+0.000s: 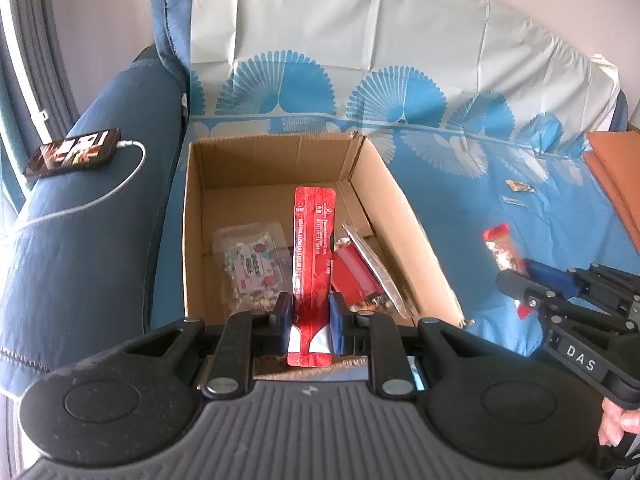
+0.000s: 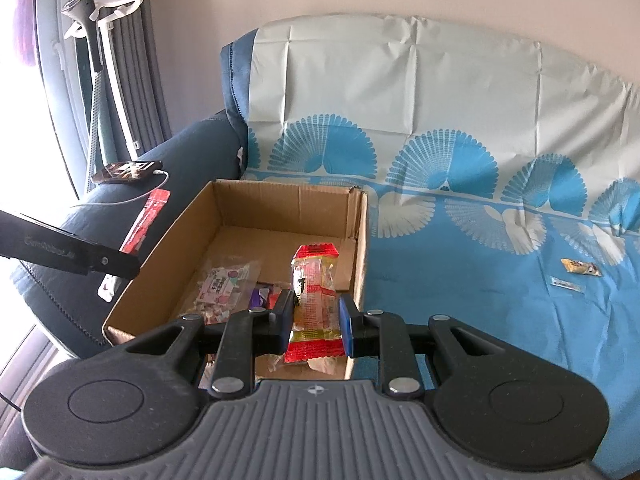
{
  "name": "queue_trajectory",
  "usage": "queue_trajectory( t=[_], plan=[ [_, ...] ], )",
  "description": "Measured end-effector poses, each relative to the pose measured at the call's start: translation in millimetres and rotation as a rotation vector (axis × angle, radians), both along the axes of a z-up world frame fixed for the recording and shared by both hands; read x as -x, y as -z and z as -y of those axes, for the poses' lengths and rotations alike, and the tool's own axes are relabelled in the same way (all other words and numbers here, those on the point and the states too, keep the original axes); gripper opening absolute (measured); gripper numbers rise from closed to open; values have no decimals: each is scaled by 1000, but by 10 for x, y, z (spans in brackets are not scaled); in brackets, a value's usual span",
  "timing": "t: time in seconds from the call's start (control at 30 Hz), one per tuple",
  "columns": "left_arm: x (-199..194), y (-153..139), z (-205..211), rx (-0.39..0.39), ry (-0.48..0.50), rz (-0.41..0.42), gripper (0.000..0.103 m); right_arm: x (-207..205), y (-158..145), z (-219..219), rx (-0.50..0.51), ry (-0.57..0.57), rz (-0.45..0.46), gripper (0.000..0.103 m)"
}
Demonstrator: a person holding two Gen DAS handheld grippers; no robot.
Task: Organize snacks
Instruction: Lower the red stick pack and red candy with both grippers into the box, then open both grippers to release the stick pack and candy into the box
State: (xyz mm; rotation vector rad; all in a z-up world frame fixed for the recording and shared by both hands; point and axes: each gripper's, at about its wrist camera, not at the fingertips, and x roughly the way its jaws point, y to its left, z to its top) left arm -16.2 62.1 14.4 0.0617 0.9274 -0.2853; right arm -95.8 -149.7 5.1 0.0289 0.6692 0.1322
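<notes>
My left gripper is shut on a long red stick packet, which stands up over the near edge of an open cardboard box. The box holds a clear bag of sweets and a red and silver pack. My right gripper is shut on a clear snack pack with red ends, just above the near right part of the box. In the right wrist view the left gripper holds the red stick packet beside the box's left wall. Two small snacks lie on the sofa cover.
The box sits on a sofa under a blue and white patterned cover. A phone on a charging cable lies on the dark blue armrest. An orange cushion is at the far right. A white stand rises by the curtain.
</notes>
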Motion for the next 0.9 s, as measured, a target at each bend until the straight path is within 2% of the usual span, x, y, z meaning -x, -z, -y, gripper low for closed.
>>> queue_trajectory(
  t=[0.37,0.9],
  plan=[
    [-358,115,5,-24,1,-9,22,-338,88,-201,-2,-35,-19,26],
    [-883,618,65,-72,-10,-116,22,-1045,542,-374,-35,-41,-122,26]
  ],
)
